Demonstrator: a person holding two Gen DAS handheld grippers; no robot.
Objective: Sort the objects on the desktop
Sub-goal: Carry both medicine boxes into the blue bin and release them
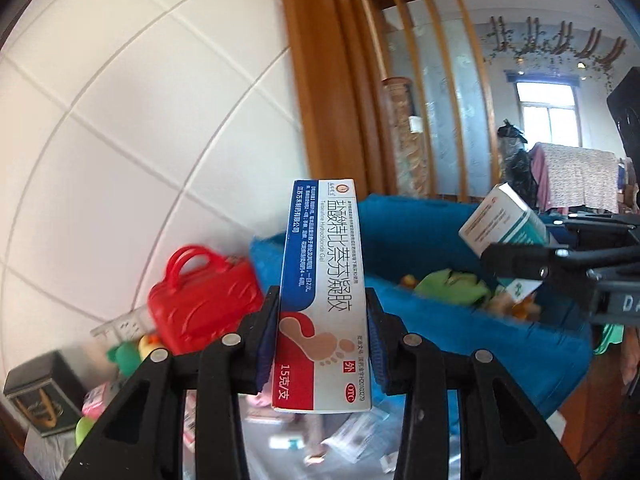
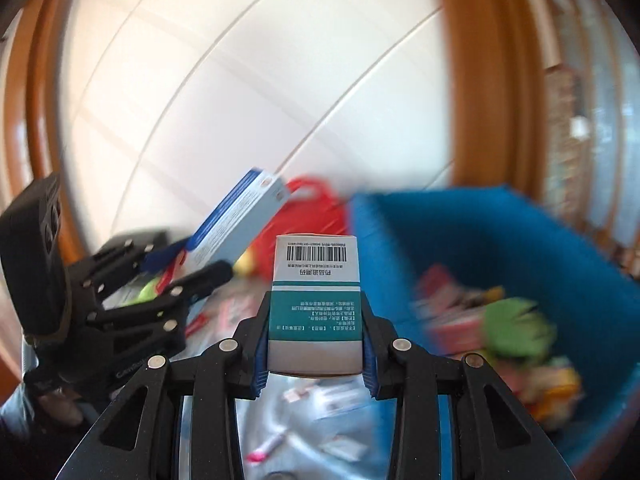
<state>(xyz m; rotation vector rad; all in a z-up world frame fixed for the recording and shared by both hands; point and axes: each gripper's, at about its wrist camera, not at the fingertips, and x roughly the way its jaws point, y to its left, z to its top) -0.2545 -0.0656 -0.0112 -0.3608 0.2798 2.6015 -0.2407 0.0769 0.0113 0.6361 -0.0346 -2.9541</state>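
My left gripper (image 1: 323,312) is shut on a tall white, blue and red gel box (image 1: 324,292) with a footprint drawing, held upright in the air. My right gripper (image 2: 315,312) is shut on a teal and white medicine box (image 2: 316,300) with a barcode on top. In the left wrist view the right gripper (image 1: 516,260) comes in from the right with that teal box (image 1: 504,224) over the blue fabric bin (image 1: 440,336). In the right wrist view the left gripper (image 2: 188,264) shows at left with the gel box (image 2: 236,224). The blue bin (image 2: 500,240) holds green and mixed items.
A red toy suitcase (image 1: 200,304) stands left of the bin against a white tiled wall (image 1: 140,120). A dark tin (image 1: 40,396) sits at lower left. Small packets and toys lie on the grey tabletop (image 2: 320,420) below. A wooden frame (image 1: 328,80) rises behind the bin.
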